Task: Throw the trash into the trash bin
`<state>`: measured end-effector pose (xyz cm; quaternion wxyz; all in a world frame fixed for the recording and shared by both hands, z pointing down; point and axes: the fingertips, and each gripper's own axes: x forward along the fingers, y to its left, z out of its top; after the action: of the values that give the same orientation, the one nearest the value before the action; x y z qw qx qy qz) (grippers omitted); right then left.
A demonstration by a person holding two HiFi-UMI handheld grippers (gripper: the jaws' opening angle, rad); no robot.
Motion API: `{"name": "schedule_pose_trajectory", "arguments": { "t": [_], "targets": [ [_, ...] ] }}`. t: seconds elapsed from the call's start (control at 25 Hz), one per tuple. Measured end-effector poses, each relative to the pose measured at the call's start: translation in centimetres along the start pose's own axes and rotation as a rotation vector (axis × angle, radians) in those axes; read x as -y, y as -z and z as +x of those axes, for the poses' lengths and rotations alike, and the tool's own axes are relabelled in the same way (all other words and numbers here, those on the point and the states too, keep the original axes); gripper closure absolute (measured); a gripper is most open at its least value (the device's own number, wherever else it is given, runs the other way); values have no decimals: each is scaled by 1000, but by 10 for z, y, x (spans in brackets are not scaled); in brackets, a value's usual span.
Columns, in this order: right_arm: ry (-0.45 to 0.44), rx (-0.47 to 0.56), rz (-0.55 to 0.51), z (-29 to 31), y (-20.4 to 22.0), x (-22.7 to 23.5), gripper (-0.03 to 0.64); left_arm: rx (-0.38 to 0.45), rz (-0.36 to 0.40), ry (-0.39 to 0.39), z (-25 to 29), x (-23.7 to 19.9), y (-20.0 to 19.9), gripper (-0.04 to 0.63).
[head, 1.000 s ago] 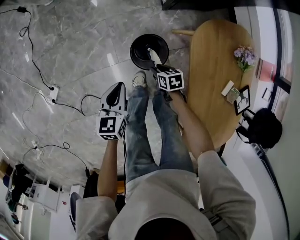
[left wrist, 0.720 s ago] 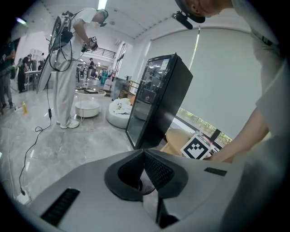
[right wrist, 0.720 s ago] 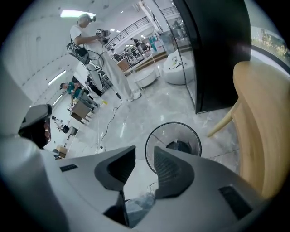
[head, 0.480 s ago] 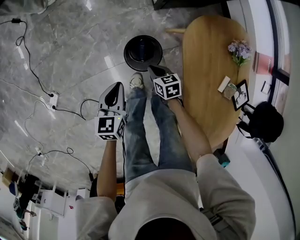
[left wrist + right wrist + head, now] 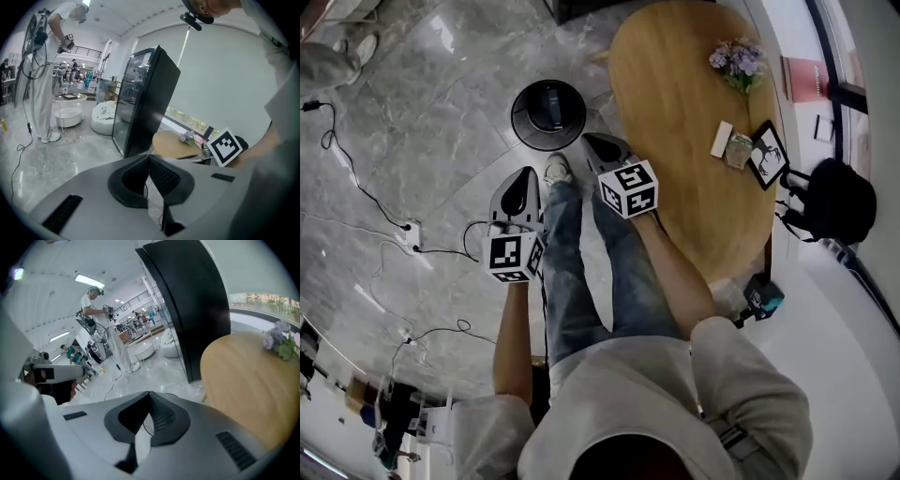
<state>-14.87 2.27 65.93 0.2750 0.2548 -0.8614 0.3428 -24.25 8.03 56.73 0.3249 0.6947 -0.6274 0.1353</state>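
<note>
On the floor, just ahead of the person's shoe and beside the wooden surface, stands the black trash bin; its contents are indistinct. Noted: the left gripper is clenched and empty; the right gripper has just closed, nothing between its jaws.

Tall black glass-door fridge being cut off by head view's top edge. Round black trash bin showing contents too small to tell. Small items beside purple flower bunch on oval wooden desk staying too small to identify. Right forearm overlapping desk's near rim. Desk and flowers smearing in right gripper view.
</note>
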Motion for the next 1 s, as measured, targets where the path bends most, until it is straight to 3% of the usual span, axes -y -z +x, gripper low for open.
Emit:
{"name": "schedule_pose_trajectory", "arguments": {
  "t": [0.36,1.0],
  "targets": [
    [208,173,104,-119,3,75,589,-32,121,166,45,82,-17,577],
    [614,239,322,-273,92,232,588,-120,276,377,105,217,-17,578]
  ]
}}
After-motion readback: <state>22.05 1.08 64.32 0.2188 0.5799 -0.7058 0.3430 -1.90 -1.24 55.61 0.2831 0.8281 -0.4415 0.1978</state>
